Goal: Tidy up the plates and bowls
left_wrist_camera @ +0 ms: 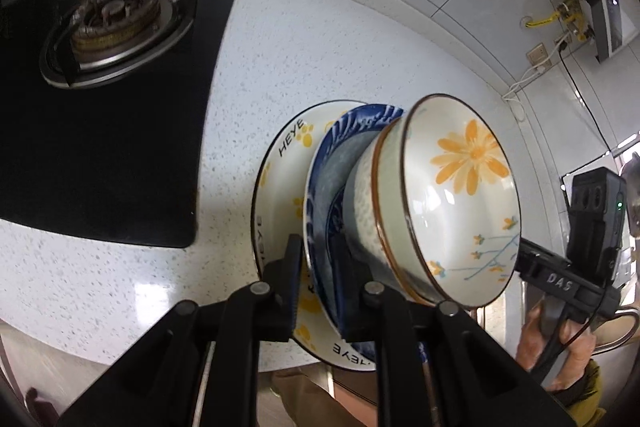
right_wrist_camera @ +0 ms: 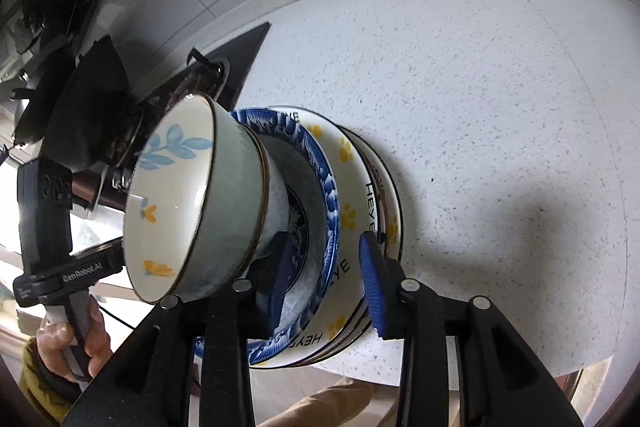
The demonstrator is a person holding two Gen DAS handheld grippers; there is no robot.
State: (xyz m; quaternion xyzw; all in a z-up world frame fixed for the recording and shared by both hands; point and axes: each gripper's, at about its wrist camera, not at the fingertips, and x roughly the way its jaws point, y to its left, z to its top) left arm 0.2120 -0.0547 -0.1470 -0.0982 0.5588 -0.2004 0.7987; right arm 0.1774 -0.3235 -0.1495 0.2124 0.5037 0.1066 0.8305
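The left gripper (left_wrist_camera: pixel 318 291) is seen clamped on the rim of the blue-patterned plate (left_wrist_camera: pixel 320 163), one pad on each face of it, jaws nearly together. From the other side, the right gripper (right_wrist_camera: pixel 324 287) is found astride the same stack with its jaws parted: the blue-ribbed pad (right_wrist_camera: pixel 370 283) stands just off the outer plate rim, not pressing, while the other finger (right_wrist_camera: pixel 276 275) is tucked inside the blue-patterned plate, so nothing is gripped there. Nested in that plate is a pale green bowl (left_wrist_camera: pixel 368 211), and inside it a flowered bowl (left_wrist_camera: pixel 460 203) painted with an orange daisy. Behind the blue plate is a cream plate (left_wrist_camera: pixel 280 155) marked HEYE with yellow paw prints, and in the right wrist view another plate rim (right_wrist_camera: pixel 394 195) is made out behind that. The whole stack is set at the front edge of the speckled white counter (left_wrist_camera: pixel 120 267). A black gas stove (left_wrist_camera: pixel 100 147) with its burner (left_wrist_camera: pixel 112 31) is seen further along, and each gripper handle is held by a hand (right_wrist_camera: pixel 68 343).
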